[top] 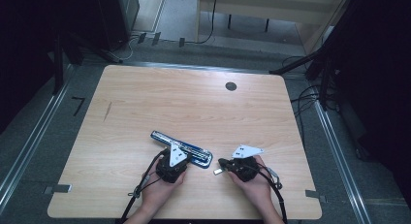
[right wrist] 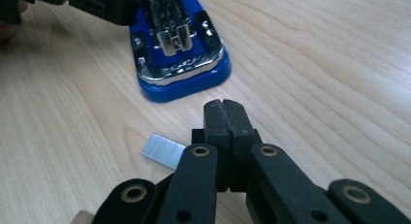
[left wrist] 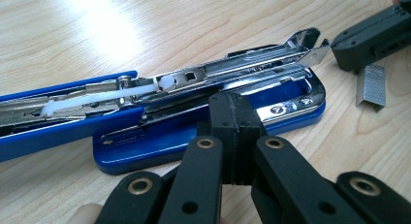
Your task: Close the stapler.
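A blue stapler [top: 194, 152] lies hinged open on the wooden table [top: 194, 103], its steel magazine [left wrist: 232, 71] lifted off the blue base [left wrist: 160, 146]. My left gripper [left wrist: 236, 105] is shut and empty, with its tips over the near edge of that base; I cannot tell whether they touch it. In the high view the left gripper [top: 178, 157] sits against the stapler's near side. A short strip of staples [right wrist: 163, 151] lies flat on the wood just left of my right gripper [right wrist: 224, 109], which is shut with nothing in it. From above, the strip [top: 218, 171] lies beside the right gripper [top: 222, 162].
A dark round grommet hole [top: 231, 86] sits near the table's far edge. Cables trail from both grippers off the near edge. Beyond the table are dark stands, floor cables and a pale wooden bench. The stapler's front end [right wrist: 180, 64] faces the right gripper.
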Tool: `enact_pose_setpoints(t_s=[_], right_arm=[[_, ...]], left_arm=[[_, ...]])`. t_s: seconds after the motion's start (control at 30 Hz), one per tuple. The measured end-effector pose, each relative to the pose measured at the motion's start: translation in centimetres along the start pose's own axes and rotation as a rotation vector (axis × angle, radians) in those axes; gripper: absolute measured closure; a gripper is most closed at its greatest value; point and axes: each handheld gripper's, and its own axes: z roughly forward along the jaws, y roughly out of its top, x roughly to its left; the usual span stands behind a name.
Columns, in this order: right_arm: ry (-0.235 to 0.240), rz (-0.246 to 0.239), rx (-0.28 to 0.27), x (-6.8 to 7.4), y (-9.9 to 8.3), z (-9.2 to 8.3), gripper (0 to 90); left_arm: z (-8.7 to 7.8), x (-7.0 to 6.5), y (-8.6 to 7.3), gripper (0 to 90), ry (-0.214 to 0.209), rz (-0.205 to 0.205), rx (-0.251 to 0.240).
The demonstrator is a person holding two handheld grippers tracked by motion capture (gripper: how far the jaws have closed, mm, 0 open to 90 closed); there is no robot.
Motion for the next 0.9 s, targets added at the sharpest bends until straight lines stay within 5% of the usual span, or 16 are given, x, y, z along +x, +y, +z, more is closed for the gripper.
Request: enact_pose_setpoints(t_s=[0.5, 0.73, 0.83, 0.9], right_arm=[[0.037, -0.032, 0.017, 1.1, -1.1, -1.2, 90.0], [0.035, -0.010, -0.002, 1.6, -1.4, -2.0, 90.0], [0.043, 0.049, -0.035, 1.9, -1.2, -2.9, 78.1], [0.017, 0.035, -0.026, 2.5, -1.3, -3.2, 76.3]], left_arm=[[0.0, 0.0, 0.0, 90.0, -0.001, 0.002, 0.000], [0.0, 0.0, 0.0, 90.0, -0.001, 0.002, 0.000], [0.0, 0.0, 0.0, 90.0, -0.001, 0.002, 0.000], [0.0, 0.0, 0.0, 90.0, -0.001, 0.003, 0.001]])
